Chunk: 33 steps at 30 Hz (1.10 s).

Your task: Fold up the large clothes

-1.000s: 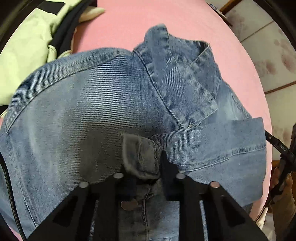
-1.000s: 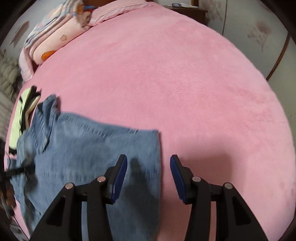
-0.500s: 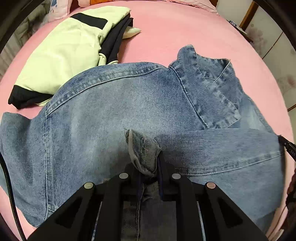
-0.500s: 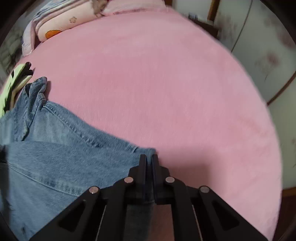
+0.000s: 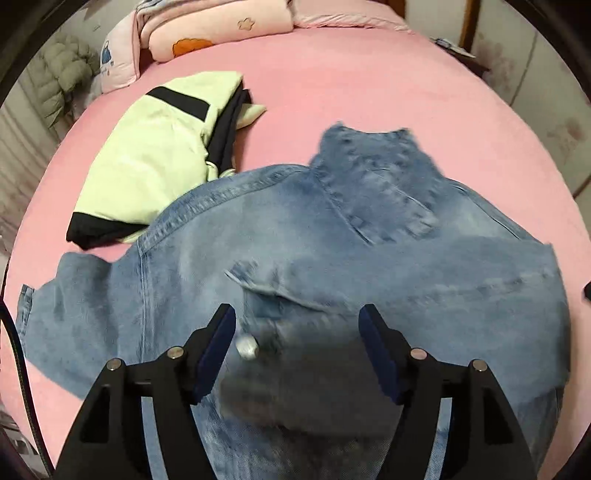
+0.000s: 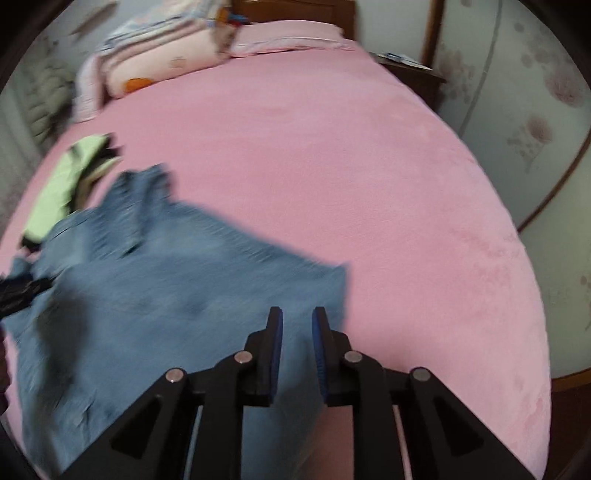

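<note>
A bed with a soft, matte pink cover fills most of both views; its far end carries a pile of pink bedding with a flower and an orange patch printed on it. One large denim jacket lies spread on the near part of the bed, faded blue, with stitched seams, its collar pointing towards the far end and a sleeve folded across the body. Much of the denim is smeared by motion blur, and its lower edge is cut off by the frame. Beside its left shoulder sits one folded pale green garment with black bands, lying on top of something dark that is mostly hidden. A dark wooden nightstand stands past the bed's far right corner, against a wall with a faint flower pattern.

The left hand-held gripper hangs over the jacket's middle with its two blue-padded fingers wide apart; its jaws have just been opening, and a cuff with a metal button lies loose between them, not pinched. The right hand-held gripper is over the jacket's right edge, its jaws a narrow gap apart after just opening a little; denim shows through the gap, but the pads do not press it.
</note>
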Available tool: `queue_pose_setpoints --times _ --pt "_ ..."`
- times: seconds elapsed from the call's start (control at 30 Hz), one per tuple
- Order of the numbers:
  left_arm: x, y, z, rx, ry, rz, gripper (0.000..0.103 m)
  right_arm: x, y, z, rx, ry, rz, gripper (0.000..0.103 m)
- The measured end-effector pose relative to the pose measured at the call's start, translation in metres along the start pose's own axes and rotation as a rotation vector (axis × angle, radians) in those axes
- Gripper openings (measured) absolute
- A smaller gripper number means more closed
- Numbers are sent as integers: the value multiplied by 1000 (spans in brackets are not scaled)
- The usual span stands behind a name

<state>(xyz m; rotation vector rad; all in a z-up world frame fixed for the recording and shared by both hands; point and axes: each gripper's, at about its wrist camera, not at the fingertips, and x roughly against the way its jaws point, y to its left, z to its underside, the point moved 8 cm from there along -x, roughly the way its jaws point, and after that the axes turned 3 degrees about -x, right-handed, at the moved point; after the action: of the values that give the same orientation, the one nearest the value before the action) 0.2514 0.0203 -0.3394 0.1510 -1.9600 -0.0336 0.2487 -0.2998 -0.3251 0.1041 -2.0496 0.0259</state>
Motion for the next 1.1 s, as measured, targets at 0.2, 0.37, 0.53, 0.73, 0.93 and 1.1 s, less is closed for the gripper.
queue_pose_setpoints --times 0.2,0.37,0.53,0.73,0.93,1.1 --pt "-15 -34 55 56 69 29 68 1 45 74 67 63 -35 16" --pt "-40 -35 88 65 106 12 65 -21 8 114 70 124 88 3" --pt "-38 -39 89 34 89 -9 65 -21 -9 116 61 116 81 0" --pt "-17 -39 79 80 120 3 65 -14 -8 107 24 140 31 3" --pt "39 -46 70 94 74 13 78 24 -2 97 9 143 -41 3" --pt "94 -56 61 115 50 7 83 65 13 80 59 137 -76 5"
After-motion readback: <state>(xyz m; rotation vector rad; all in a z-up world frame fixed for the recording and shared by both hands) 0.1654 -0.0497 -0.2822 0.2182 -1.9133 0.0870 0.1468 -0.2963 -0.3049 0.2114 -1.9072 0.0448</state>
